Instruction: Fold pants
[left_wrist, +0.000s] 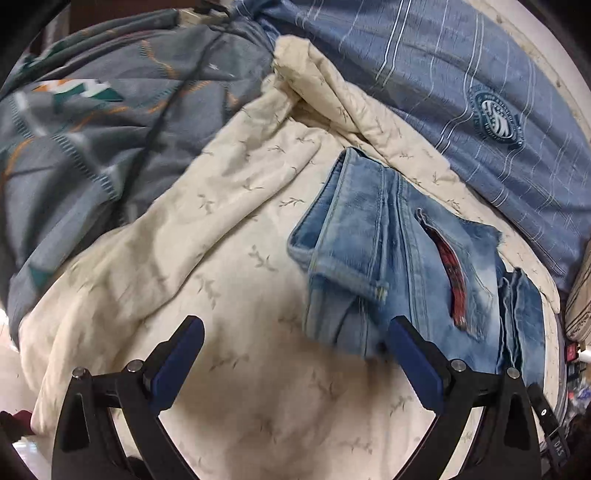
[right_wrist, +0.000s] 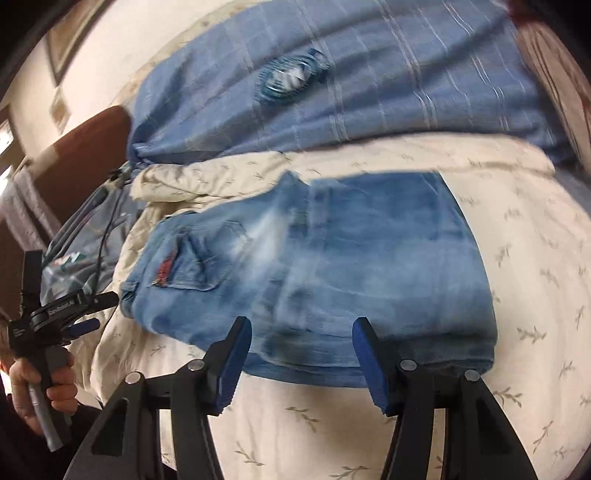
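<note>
The pants are light blue jeans (left_wrist: 384, 258), folded into a compact bundle on a cream quilt (left_wrist: 229, 236); a pocket with a red lining faces up. My left gripper (left_wrist: 295, 328) is open with wide jaws, and its right fingertip sits at the bundle's near left corner with nothing between the pads. In the right wrist view the jeans (right_wrist: 351, 258) spread across the middle. My right gripper (right_wrist: 301, 328) hovers open over their near edge, with denim showing behind the gap. The left gripper (right_wrist: 98, 312) also shows at the far left, held by a hand (right_wrist: 37, 384).
A blue striped pillow (left_wrist: 461, 92) lies behind the jeans. A grey patterned blanket (left_wrist: 92, 129) with a black cable across it is bunched at the left. Brown furniture (right_wrist: 85, 147) and a wall stand beyond the bed.
</note>
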